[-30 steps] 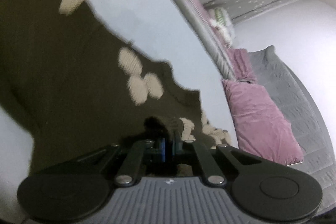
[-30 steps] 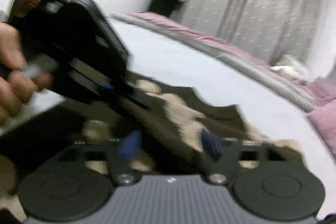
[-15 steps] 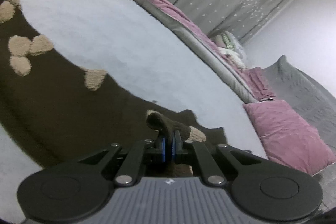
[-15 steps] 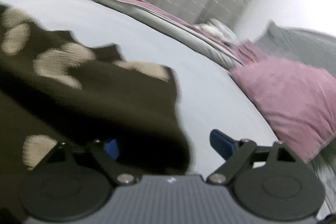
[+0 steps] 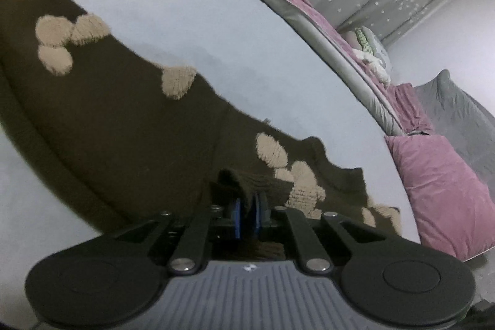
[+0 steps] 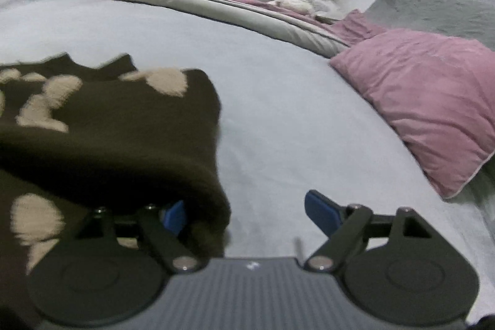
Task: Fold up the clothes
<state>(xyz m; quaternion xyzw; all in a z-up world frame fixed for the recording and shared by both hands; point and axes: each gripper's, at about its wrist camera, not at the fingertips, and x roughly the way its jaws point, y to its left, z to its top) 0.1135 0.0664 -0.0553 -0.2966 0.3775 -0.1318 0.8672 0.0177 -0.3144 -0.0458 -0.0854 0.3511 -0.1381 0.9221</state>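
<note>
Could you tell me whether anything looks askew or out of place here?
Nothing stands out. The brown sweater lies on the bed, pinched by the left gripper; the right gripper is open beside it.

1. The supporting surface is a wide bed covered with a smooth pale blue-grey sheet (image 5: 191,30), seen in both wrist views (image 6: 278,101)
2. A dark brown knitted garment with fuzzy beige patches (image 5: 123,126) is spread directly on the sheet; in the right wrist view part of it (image 6: 117,126) is raised off the sheet
3. A mauve-pink velvety rectangular pillow (image 6: 433,101) is laid at the head end, its lower edge on the sheet (image 5: 439,190)
4. A long grey and pink folded duvet (image 5: 309,17) is laid along the far edge of the bed (image 6: 198,0)
5. A grey quilted cushion (image 6: 433,5) is propped behind the pink pillow
</note>
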